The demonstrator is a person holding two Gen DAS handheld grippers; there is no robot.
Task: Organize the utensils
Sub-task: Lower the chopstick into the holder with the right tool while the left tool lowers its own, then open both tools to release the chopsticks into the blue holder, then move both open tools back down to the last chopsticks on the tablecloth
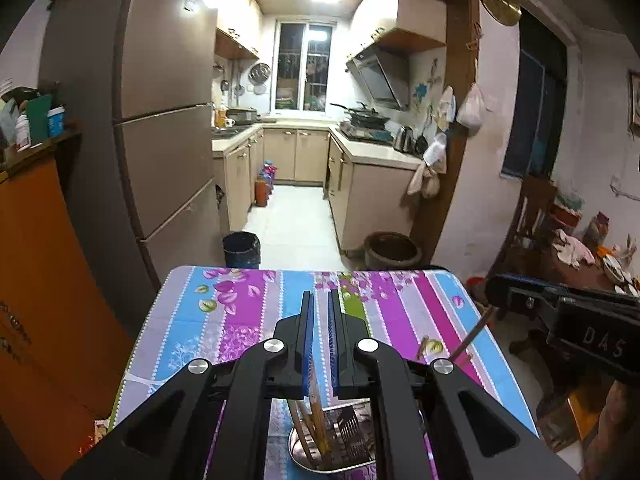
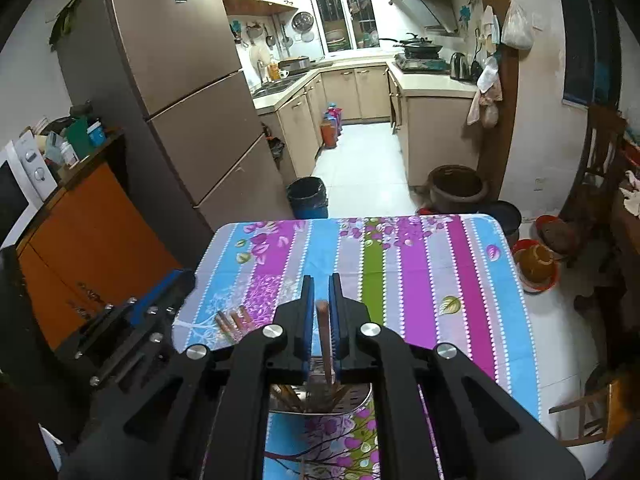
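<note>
Nearest the lens in both wrist views stands a perforated steel utensil holder (image 2: 320, 398), already bristling with wooden chopsticks, so it is evidently the collecting point on the striped floral tablecloth (image 2: 440, 280). The right gripper (image 2: 323, 308) hangs directly over it with a brown chopstick (image 2: 325, 344) upright between its blue pads, tip aimed into the holder; the jaws look nearly together on it, though whether the pads press it or have just slackened is hard to judge from this angle. The left gripper (image 1: 322, 320) is likewise poised above the holder (image 1: 336, 444), jaws pressed close with a pale chopstick (image 1: 316, 396) running between them into the cup. A little farther out, several loose chopsticks (image 2: 232, 322) lie by the table's left edge, probably next to be gathered. Beyond the table the kitchen opens.
</note>
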